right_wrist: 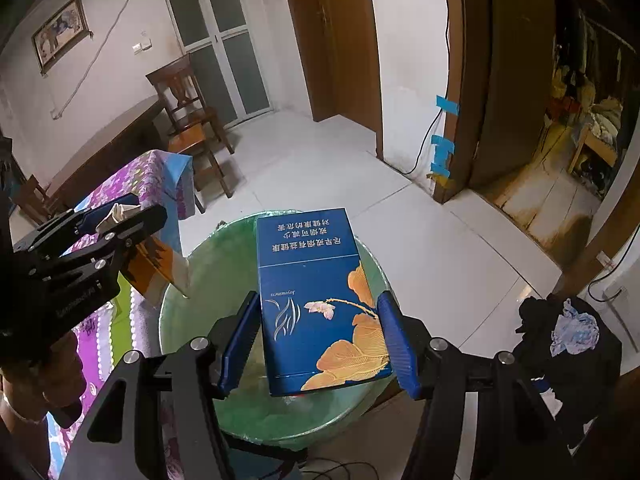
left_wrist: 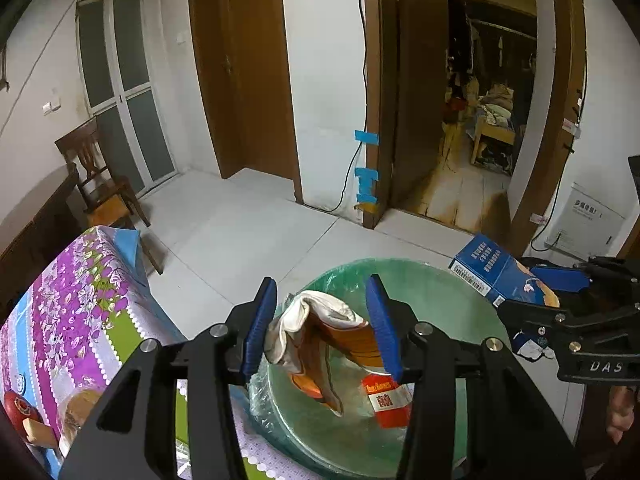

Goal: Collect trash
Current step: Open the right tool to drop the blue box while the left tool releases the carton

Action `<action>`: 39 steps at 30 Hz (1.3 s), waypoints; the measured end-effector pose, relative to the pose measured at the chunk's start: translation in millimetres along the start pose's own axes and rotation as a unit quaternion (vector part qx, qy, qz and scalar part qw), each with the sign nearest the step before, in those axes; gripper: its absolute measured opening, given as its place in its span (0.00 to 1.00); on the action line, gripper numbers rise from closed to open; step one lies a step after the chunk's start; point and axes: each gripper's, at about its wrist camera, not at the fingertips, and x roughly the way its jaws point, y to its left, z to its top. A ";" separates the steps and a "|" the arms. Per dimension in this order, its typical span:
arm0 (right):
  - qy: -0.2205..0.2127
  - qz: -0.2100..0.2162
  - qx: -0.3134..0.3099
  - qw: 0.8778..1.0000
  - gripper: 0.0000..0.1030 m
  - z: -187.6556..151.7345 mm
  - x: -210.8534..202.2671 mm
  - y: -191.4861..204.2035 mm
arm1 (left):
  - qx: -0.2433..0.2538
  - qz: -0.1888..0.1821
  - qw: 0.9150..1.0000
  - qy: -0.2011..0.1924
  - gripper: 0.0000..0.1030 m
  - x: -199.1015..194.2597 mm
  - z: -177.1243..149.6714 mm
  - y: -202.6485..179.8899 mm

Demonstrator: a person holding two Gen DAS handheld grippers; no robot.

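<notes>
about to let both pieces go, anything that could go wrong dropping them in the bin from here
The blue carton in the right gripper is long and reaches to the far rim of the green-lined bin, so it might tip out or bridge the rim.

The crumpled orange wrapper in the left gripper is light and may cling to a pad.

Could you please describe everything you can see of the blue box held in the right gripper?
The blue box is a flat, rectangular carton, glossy like printed cardboard, with golden leaves, a pale flower and white Chinese lettering on its face and a barcode on one side. The right gripper clamps its lower half between blue pads, so it hangs tilted above the green-lined trash bin. Nothing else touches it.
</notes>
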 end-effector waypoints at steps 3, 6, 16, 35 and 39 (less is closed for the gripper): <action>0.004 0.002 0.001 1.000 0.59 1.1 5.5 3.3 | 0.003 0.004 1.000 0.003 0.44 1.6 -1.4 -0.4; 0.005 0.002 0.002 1.000 0.59 4.6 9.4 5.6 | 0.000 0.006 1.000 0.004 0.44 2.9 -0.1 0.9; -0.006 -0.013 0.000 1.000 0.73 12.8 22.9 11.1 | -0.028 0.029 0.999 0.017 0.60 15.8 8.0 15.9; -0.018 -0.004 -0.010 1.000 0.73 -5.0 23.3 26.1 | -0.038 0.064 0.997 -0.006 0.63 -10.9 -21.6 18.7; -0.034 -0.007 -0.008 0.999 0.73 -12.1 16.6 26.1 | -0.038 0.090 0.995 -0.014 0.64 -20.7 -30.5 19.0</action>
